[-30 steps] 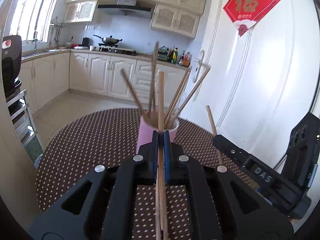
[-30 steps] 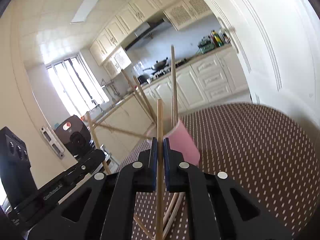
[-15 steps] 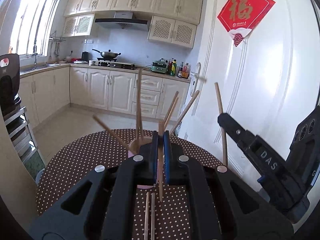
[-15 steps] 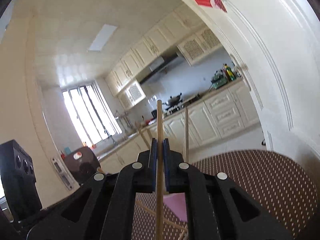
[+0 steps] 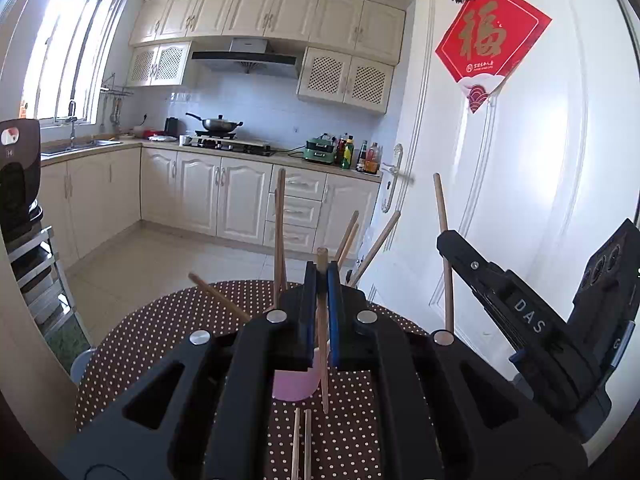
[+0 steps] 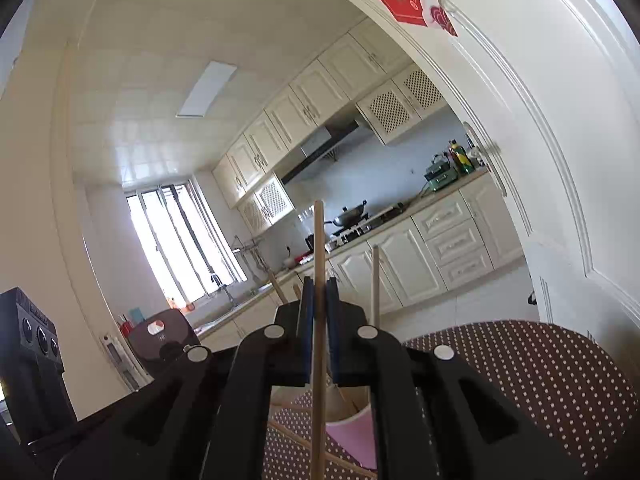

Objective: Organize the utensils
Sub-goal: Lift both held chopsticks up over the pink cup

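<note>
My left gripper (image 5: 319,272) is shut on a wooden chopstick (image 5: 322,344) held nearly upright above the pink cup (image 5: 296,384). Several chopsticks (image 5: 278,236) stand in that cup. Two loose chopsticks (image 5: 301,444) lie on the dotted tablecloth (image 5: 152,340) below my left gripper. My right gripper (image 6: 319,284) is shut on another chopstick (image 6: 319,320), upright, above the pink cup (image 6: 352,436). The right gripper also shows in the left wrist view (image 5: 460,248), to the right, holding its chopstick (image 5: 444,248).
The round table with the brown dotted cloth (image 6: 540,368) stands beside a white door (image 5: 540,160). Kitchen cabinets (image 5: 200,192) and floor lie beyond the table's far edge. A dark appliance on a rack (image 5: 18,176) stands at the left.
Both grippers have risen and tilted up with their chopsticks. The cup has dropped lower in both views, now mostly hidden behind the jaws.
</note>
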The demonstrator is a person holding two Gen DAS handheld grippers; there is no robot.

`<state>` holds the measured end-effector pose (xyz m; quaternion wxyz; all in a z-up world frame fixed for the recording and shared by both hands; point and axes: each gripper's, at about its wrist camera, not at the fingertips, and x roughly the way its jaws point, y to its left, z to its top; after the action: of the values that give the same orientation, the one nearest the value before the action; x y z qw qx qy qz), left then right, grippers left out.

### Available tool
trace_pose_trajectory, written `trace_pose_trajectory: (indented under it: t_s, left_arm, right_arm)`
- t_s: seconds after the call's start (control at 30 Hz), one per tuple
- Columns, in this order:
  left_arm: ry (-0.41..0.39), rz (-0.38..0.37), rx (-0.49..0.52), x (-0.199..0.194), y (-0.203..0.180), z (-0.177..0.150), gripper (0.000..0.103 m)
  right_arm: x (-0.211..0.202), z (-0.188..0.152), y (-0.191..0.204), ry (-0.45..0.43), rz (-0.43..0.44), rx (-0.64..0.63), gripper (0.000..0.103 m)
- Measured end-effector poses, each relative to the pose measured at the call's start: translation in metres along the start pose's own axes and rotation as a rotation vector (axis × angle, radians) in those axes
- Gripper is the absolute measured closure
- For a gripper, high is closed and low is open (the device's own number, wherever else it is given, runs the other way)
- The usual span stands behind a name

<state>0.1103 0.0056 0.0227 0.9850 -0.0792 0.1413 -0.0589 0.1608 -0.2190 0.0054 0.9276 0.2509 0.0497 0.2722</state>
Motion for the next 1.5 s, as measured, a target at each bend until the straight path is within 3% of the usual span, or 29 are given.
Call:
trace_pose_trajectory:
  t_s: [0.17,0.37,0.57,0.87,1.03,1.23,1.5]
  left_arm:
    - [-0.033,-0.004,0.008,-0.003,-0.003,0.012,0.098]
    - [-0.109,-0.004,0.024,-0.015,-0.009,0.033,0.097]
    - [-0.156,-0.006,0.034,-0.023,-0.01,0.05,0.097]
    - [-0.194,0.068,0.037,-0.021,-0.002,0.062,0.097]
    - [-0.186,0.083,0.033,-0.012,0.006,0.06,0.097]
    - [-0.159,0.097,-0.005,0.008,0.024,0.054,0.097]
    - [-0.125,0.067,-0.08,0.035,0.047,0.04,0.097]
  right_arm:
    - [0.001,0.008,0.002,-0.074,-0.01,0.0,0.098]
    - [0.002,0.007,-0.002,-0.199,-0.092,0.002,0.098]
    - [0.016,0.011,-0.006,-0.252,-0.118,0.023,0.098]
    - [0.036,0.005,0.005,-0.361,-0.182,-0.008,0.098]
    - [0.051,0.0,0.009,-0.387,-0.196,-0.021,0.098]
    - [0.072,-0.007,0.006,-0.351,-0.191,-0.041,0.098]
    - [0.081,-0.015,0.007,-0.35,-0.215,-0.122,0.098]
